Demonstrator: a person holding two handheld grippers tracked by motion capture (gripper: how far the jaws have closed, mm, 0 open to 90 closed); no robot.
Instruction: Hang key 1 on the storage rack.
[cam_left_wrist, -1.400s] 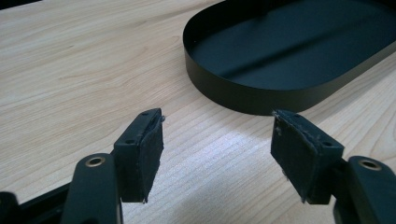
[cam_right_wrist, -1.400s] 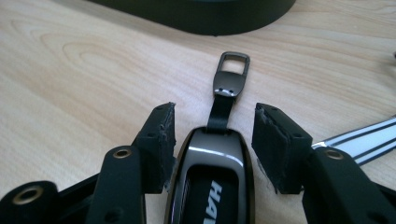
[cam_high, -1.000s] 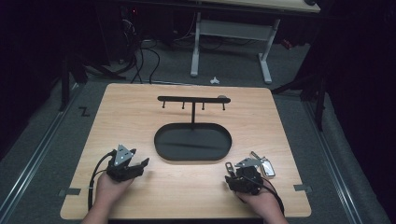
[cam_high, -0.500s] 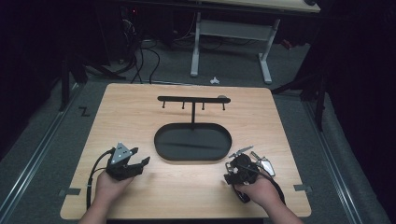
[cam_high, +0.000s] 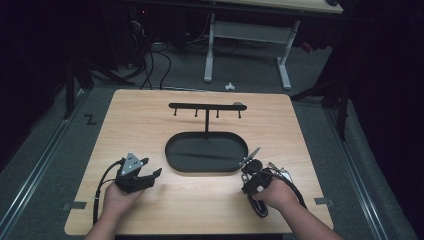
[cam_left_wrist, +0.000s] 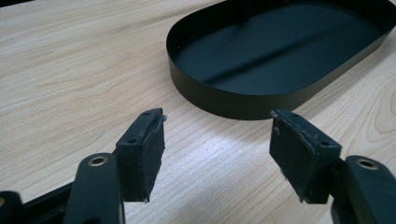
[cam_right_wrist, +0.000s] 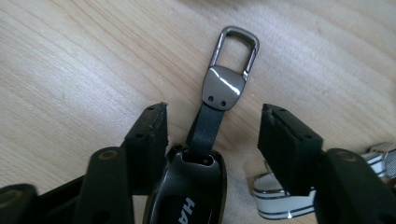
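Key fob (cam_right_wrist: 191, 186) lay flat on the table (cam_high: 150, 125), between the right gripper (cam_right_wrist: 212, 140) jaws but untouched; its strap and metal clasp (cam_right_wrist: 229, 70) ran out toward 12 o'clock in the right gripper view, so the long axis followed the jaws. I noted those jaws apart, having just been closing. A second striped fob (cam_right_wrist: 275, 200) sat at 4 o'clock. The oval tray (cam_high: 206, 152) lay at 10 o'clock from my right hand. Left gripper (cam_left_wrist: 217, 140) rested apart, empty, well away.
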